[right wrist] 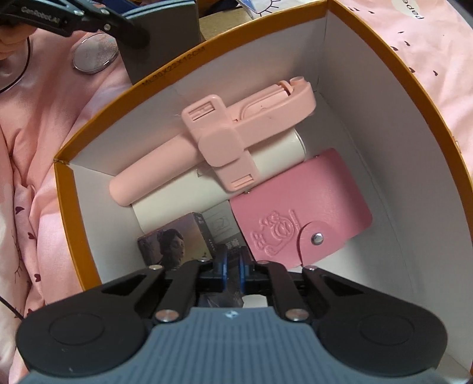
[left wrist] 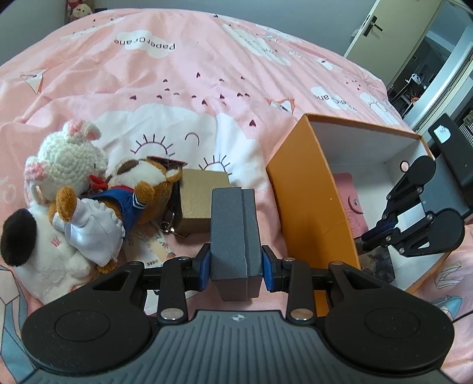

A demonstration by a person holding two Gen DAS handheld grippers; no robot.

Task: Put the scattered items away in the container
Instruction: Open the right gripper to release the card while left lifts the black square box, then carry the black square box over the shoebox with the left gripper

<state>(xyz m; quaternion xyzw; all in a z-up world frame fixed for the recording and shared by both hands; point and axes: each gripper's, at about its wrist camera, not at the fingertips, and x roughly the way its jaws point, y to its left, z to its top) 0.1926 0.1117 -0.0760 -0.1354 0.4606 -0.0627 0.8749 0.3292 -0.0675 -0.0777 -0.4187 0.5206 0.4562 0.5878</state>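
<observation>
— Where are you working?
— On a bed (left wrist: 192,73) with a pink cloud-print cover; a door (left wrist: 372,26) at one o'clock.
— Your fingers?
— My left fingers (left wrist: 204,263) clamp a grey box (left wrist: 233,233). My right fingers (right wrist: 227,263), nearly together, hang inside the orange box (left wrist: 307,192) at three o'clock.

Each gripper, left (left wrist: 236,270) and right (right wrist: 233,265), has a ribbed grey body with a small compass-star mark, two round black discs, black link arms with silver screws and blue pads (left wrist: 203,270). White "GenRobot.AI" lettering marks one arm.
</observation>
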